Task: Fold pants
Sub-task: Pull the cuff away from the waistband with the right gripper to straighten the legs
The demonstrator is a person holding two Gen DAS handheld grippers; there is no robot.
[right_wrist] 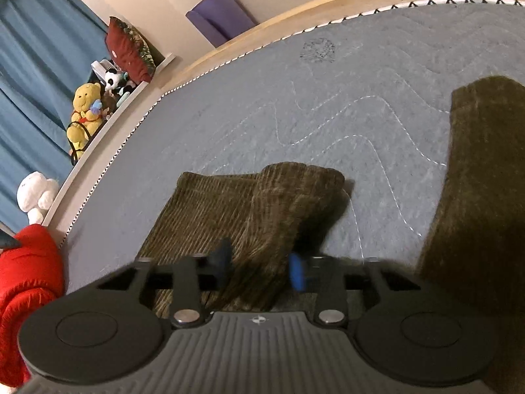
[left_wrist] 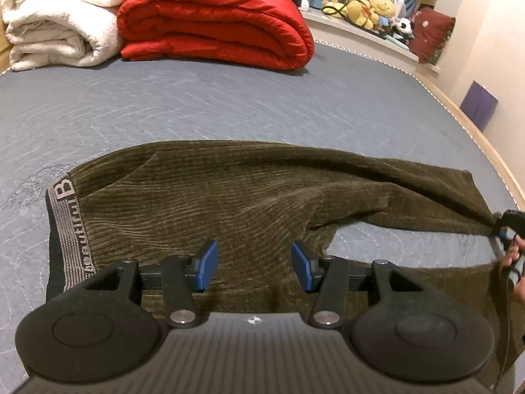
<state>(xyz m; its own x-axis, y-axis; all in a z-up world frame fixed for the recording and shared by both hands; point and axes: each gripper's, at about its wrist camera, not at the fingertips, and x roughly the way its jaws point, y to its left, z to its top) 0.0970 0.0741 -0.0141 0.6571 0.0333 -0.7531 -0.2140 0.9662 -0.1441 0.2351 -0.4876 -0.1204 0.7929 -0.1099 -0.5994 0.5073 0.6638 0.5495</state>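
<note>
**Two grippers, one leg end lifted**

Pants (left_wrist: 229, 193) lie across centre frame on the grey bedspread (left_wrist: 197, 105). Right gripper (right_wrist: 261, 267) pinches a leg end, apparently closed on it, for folding over. Left gripper (left_wrist: 254, 264) hovers wide open, holding nothing. Red quilt (left_wrist: 213, 23) and towels (left_wrist: 59, 16) sit upper left, clear of the fold.

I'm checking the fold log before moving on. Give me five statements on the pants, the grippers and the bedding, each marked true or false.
1. The right gripper grips a pant leg. True.
2. The left gripper is clamped on the waistband. False: it is open above the pants, holding nothing.
3. The pants are olive corduroy. True.
4. The red blanket lies spread over the pants. False: it sits folded beyond them, beside the white blanket.
5. The bed cover is grey and quilted. True.
</note>
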